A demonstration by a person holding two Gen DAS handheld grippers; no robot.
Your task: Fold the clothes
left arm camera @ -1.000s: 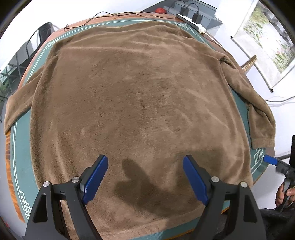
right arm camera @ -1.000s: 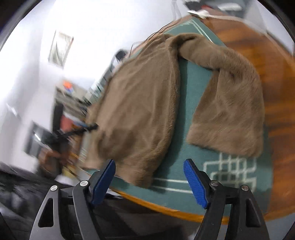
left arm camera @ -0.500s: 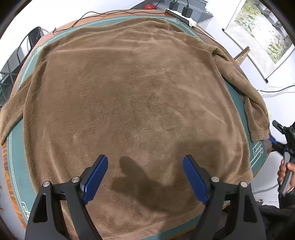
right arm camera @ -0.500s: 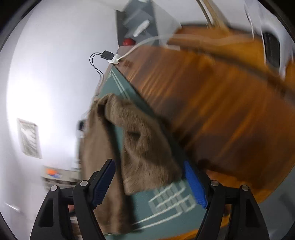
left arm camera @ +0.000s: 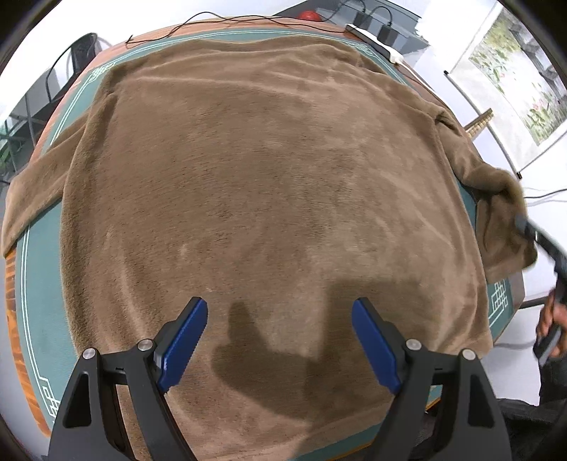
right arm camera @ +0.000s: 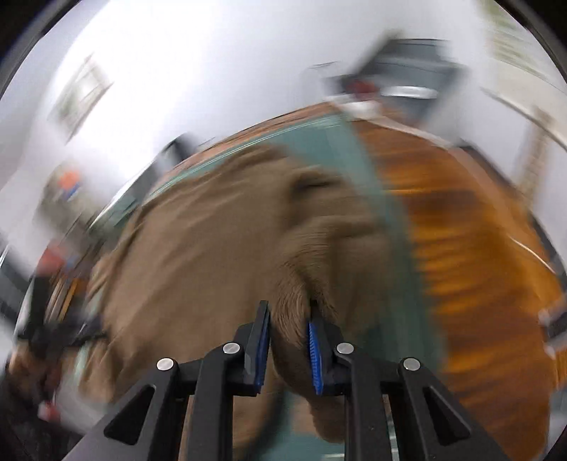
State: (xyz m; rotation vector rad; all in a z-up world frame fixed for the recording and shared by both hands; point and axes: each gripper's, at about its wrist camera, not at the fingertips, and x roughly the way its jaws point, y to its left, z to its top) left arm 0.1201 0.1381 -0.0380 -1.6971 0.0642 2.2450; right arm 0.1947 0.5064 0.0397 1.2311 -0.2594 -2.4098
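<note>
Lying flat, the brown fleece sweater [left arm camera: 262, 198] covers most of the green mat [left arm camera: 39, 305] on the wooden table [left arm camera: 12, 283], back side up. Left to right:

- Left sleeve [left arm camera: 32, 191] runs off toward the table's left edge, over mat and wood rim. A strip of bare mat shows beside the body's left side.
- Left gripper [left arm camera: 278, 342] hovers over the lower hem area, jaws wide apart, nothing between the blue pads [left arm camera: 182, 345], touching nothing. Its shadow falls on the fleece right below.
- Hem hangs past the near table edge at bottom.
- Far edge: cable [left arm camera: 219, 17] and power strip [left arm camera: 375, 44] sit on the wood beyond the collar, clear of the fabric.
- Right sleeve [left arm camera: 503, 220] is bunched and lifted off the mat at the right edge. Bare mat corner shows under it.
- Right gripper [right arm camera: 288, 345] is closing, with the sleeve cuff pinched between its pads; the fleece bulges out past both. Right-wrist view is heavily motion-blurred. Bare wood [right arm camera: 471, 266] lies to the right of the mat there.
- A hand [left arm camera: 551, 319] holds that gripper's handle off the table's right side.
</note>
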